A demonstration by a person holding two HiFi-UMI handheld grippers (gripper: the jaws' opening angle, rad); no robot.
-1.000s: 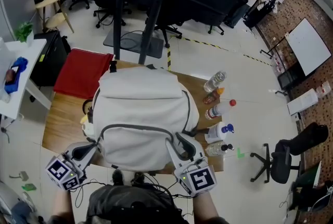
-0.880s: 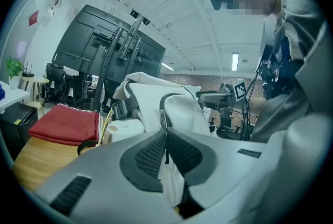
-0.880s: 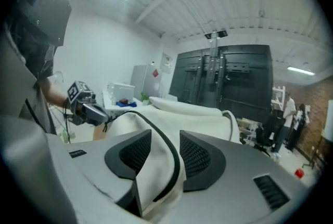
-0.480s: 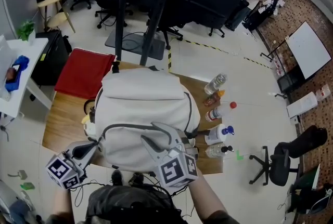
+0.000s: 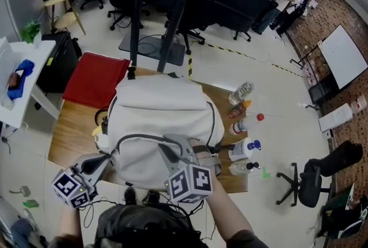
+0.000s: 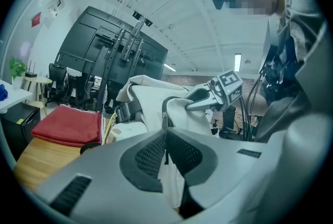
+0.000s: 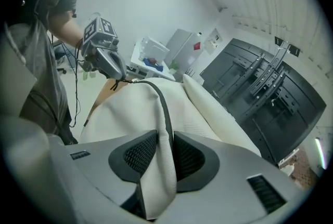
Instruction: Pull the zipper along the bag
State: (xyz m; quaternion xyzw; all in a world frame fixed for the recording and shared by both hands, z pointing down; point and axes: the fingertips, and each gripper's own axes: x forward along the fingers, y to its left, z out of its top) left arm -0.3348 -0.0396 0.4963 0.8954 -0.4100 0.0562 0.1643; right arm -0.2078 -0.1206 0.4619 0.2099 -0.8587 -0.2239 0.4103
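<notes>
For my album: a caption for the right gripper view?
The right gripper, jaws just closing, pinches a zipper fold of the white backpack; left gripper grips its far end.

The bag (image 5: 161, 120) is off-white all over, and its zipper (image 7: 163, 106) runs across it as a dark grey line. The table (image 5: 69, 137) is warm brown wood. The cloth (image 5: 95, 80) is plain red. One bottle (image 5: 241, 149) is white with a blue top, and another bottle (image 5: 244, 124) has a red cap. The tape (image 5: 230, 50) is striped yellow and black on the pale grey floor (image 5: 270, 86).
</notes>
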